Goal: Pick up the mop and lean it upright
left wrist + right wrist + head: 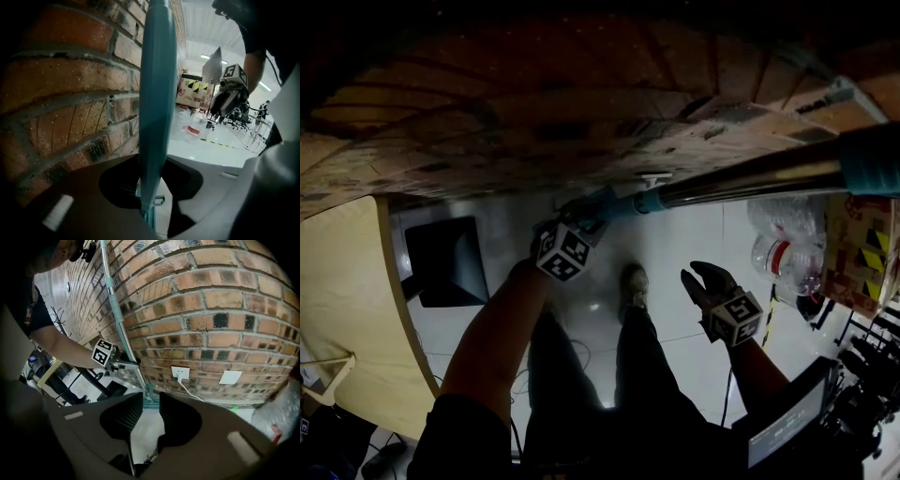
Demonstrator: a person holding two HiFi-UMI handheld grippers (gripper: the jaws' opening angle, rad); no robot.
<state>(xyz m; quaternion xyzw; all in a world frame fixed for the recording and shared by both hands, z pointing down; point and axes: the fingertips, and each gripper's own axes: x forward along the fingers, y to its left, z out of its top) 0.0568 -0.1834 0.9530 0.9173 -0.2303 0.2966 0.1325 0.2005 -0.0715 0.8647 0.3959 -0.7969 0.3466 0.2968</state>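
Mop: the mop (741,180) is up off the floor (675,234) and close along the brick wall (211,310). In the head view its steel pole runs from centre out to 3 o'clock and ends in a teal sleeve.
Left gripper: the left gripper (586,216) has its jaws clamped on the teal part of the pole, which fills the gap between them.
Right gripper: the right gripper (703,279) is well apart from the pole, at 5 o'clock of the left one. Its jaws stand a narrow way apart with only floor between them.
Head view only: a shoe (633,281) sits between the two grippers, and a pale tabletop (347,309) curves in at 8 o'clock with a black square thing (445,261) beside it.
Left gripper view only: the teal pole fills the middle from bottom to top, with brick tight at 9 o'clock.
Right gripper view only: here is the whole pole, steep against the wall, its foot by the wall's base at 12 o'clock of the jaws. A wall socket (180,373) with a white plug and a blank plate (230,377) are there too.
Around: clear plastic bottles (783,253) lie at 2 o'clock of the right gripper, with a yellow-and-black striped box (862,248) beyond them.
In the way: whether the pole touches the wall, I cannot tell.
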